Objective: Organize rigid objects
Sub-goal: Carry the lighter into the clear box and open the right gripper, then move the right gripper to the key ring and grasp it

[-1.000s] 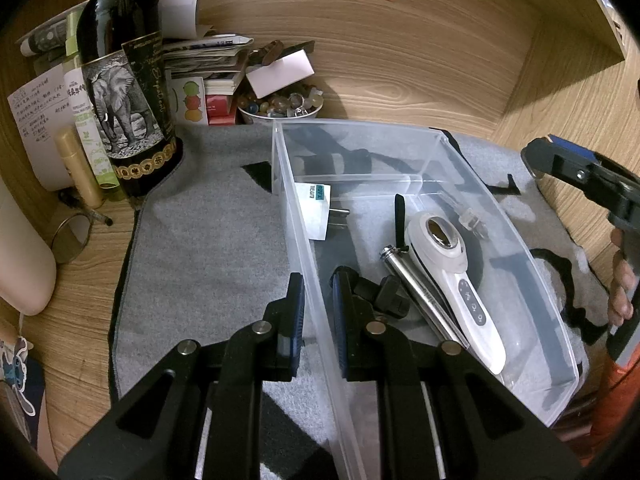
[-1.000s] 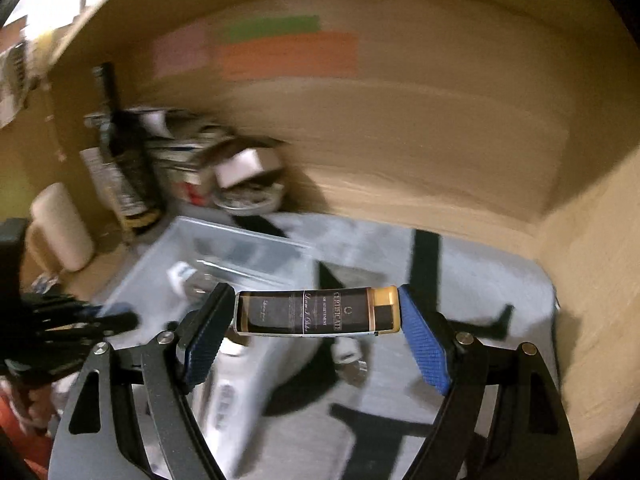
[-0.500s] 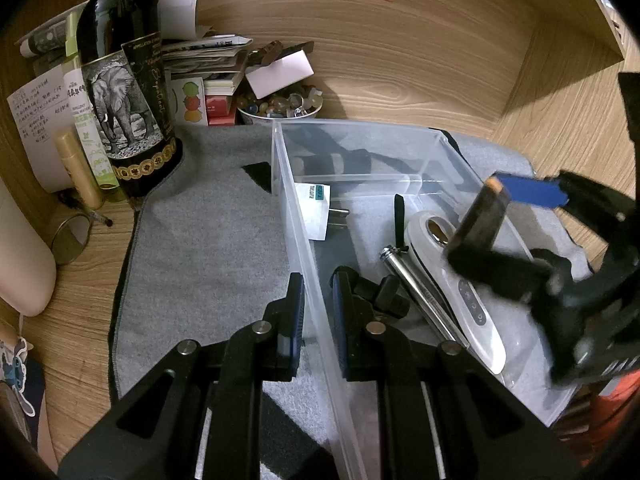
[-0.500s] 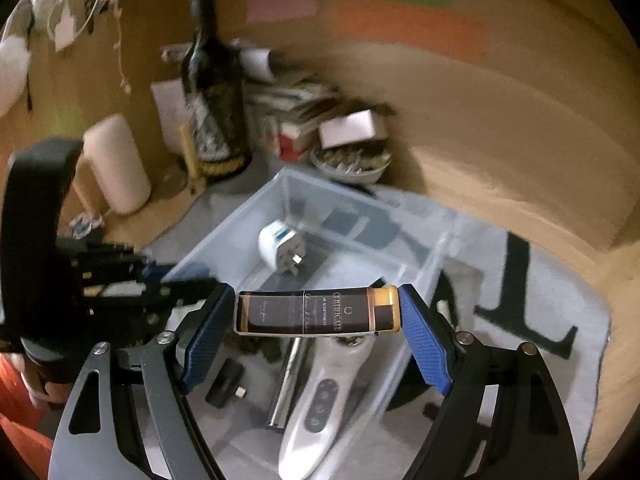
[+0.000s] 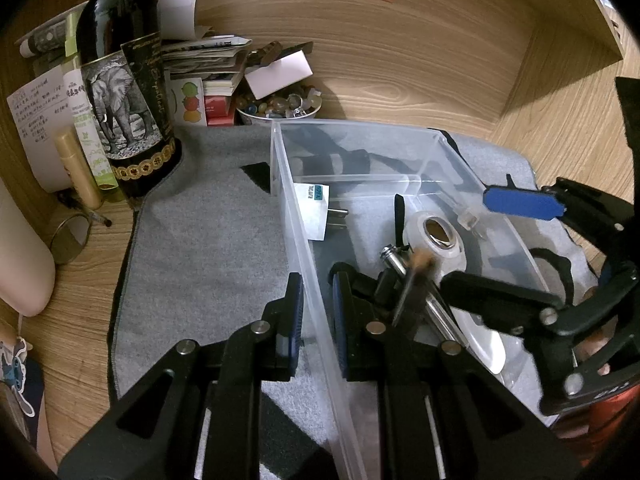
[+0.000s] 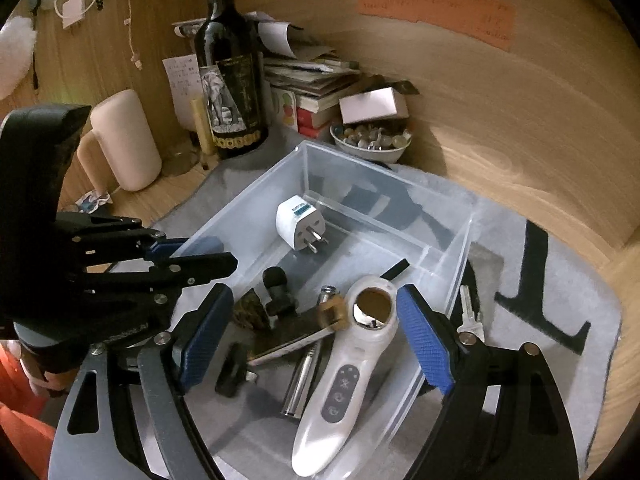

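Black tube with gold cap (image 6: 296, 334), blurred, slanted low inside the clear bin (image 6: 240, 204), across the other things there, gold end just beside the head of a white handheld device (image 6: 348, 380). From the left wrist view, only a dark smear with a tan tip (image 5: 414, 284).

Right tool (image 6: 314, 294) spread wide above the bin, blue pads well clear of the tube on both sides, nothing gripped. Left tool (image 5: 316, 280) set narrow, one finger outside and one inside the bin's near long wall; actual pinch on the plastic not possible to tell.

Also in the bin: a white plug adapter (image 6: 298, 222) toward the far end, a metal cylinder (image 6: 304, 376) beside the white device, a few small black pieces. A key (image 6: 468, 312) outside the bin, on the cloth, just beside its right wall.

Underneath, a grey cloth (image 5: 200, 240) with black markings, spread over a wood-grain counter (image 5: 80, 300). Bare wood along the left edge. Behind, a curved wooden back wall (image 5: 400, 60) with an orange paper note (image 6: 436, 8) and a green strip above it. In the far left corner, a dark wine bottle (image 5: 124, 92) with an elephant label, standing upright on the cloth's edge. Next to it a stack of books and papers (image 5: 212, 64), then a white bowl (image 5: 248, 114) full of small stones, near the bin's far corner. Dim, warm light throughout.
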